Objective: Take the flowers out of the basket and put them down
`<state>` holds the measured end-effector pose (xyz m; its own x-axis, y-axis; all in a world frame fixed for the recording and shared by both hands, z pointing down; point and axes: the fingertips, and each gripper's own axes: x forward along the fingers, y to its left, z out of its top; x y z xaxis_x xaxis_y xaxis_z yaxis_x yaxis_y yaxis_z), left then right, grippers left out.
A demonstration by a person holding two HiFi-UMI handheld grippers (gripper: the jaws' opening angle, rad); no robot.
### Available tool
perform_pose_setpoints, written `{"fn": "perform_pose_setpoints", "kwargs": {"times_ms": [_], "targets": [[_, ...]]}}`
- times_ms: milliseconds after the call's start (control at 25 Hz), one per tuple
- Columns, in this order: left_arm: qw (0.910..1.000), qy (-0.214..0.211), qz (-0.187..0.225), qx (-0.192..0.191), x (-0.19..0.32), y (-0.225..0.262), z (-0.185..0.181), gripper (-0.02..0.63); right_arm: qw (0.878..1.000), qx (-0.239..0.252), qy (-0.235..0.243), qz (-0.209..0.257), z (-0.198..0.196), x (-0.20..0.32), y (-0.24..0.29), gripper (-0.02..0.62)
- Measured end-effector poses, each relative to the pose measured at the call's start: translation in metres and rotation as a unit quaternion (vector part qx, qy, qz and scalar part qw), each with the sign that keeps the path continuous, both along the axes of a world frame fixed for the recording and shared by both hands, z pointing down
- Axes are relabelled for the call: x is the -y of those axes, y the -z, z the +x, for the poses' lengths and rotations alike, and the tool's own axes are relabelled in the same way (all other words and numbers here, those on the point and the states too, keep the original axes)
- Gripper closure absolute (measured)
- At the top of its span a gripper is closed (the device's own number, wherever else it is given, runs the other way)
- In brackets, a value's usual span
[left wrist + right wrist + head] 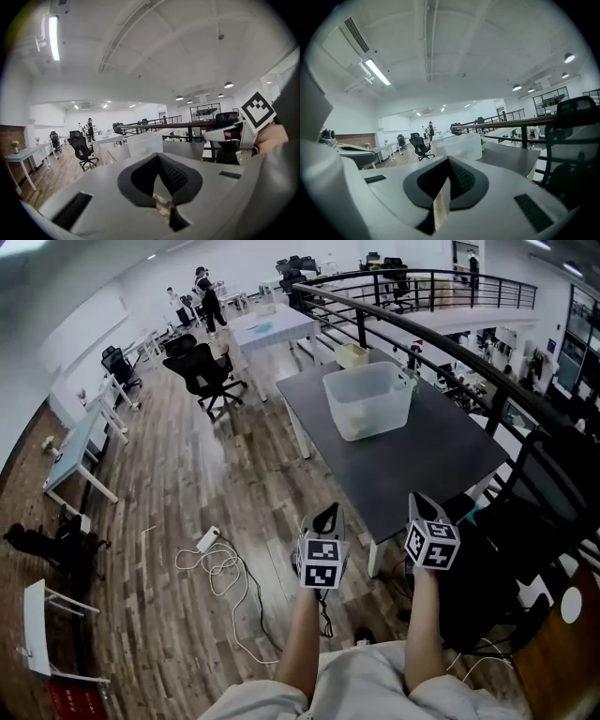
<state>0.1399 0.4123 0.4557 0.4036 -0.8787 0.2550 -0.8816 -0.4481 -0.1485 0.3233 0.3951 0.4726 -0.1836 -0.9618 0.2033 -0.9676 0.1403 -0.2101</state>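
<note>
Inside basket [392, 409], pale blur, perhaps flowers [359, 418]

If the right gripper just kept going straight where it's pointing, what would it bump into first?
Most likely the clear plastic bin on the dark table, which sits straight ahead of the shut right gripper. Depth is unclear; it might graze the tabletop first.

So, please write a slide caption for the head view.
Left gripper and right gripper, both shut and empty, held before a dark table with a clear bin on it.
</note>
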Motion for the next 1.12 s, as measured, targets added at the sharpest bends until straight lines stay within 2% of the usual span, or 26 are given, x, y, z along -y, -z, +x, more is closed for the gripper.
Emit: {"fn": "perform_pose_setpoints", "kwargs": {"times_ms": [120, 320, 480, 600, 760, 1120], "targets": [[0.9993, -0.002, -0.009, -0.037, 0.004, -0.003, 0.004, 0.586, 1.0, 0.019, -0.006, 0.002, 0.009, 0.007, -0.003, 0.577], [0.9989, 0.006, -0.015, -0.043, 0.006, -0.009, -0.004, 0.586, 0.999, 0.032, 0.012, -0.004, 0.004, 0.021, -0.008, 0.577], [0.9957, 0.014, -0.023, -0.089, 0.015, -0.016, -0.02, 0.586, 0.999, 0.034, 0.033, -0.012, -0.011, 0.034, -0.016, 0.577], [0.9963, 0.024, -0.034, -0.076, 0.03, -0.028, -0.036, 0.586, 0.999, 0.027, 0.041, -0.006, -0.024, 0.047, -0.018, 0.577], [0.9949, 0.03, -0.04, -0.088, 0.056, -0.033, -0.051, 0.586, 0.999, 0.033, 0.03, 0.025, -0.026, 0.07, 0.0, 0.577], [0.9935, 0.022, -0.054, -0.097, 0.123, -0.038, -0.086, 0.586, 0.999, 0.001, 0.04, -0.009, -0.057, 0.124, -0.015, 0.577]]}}
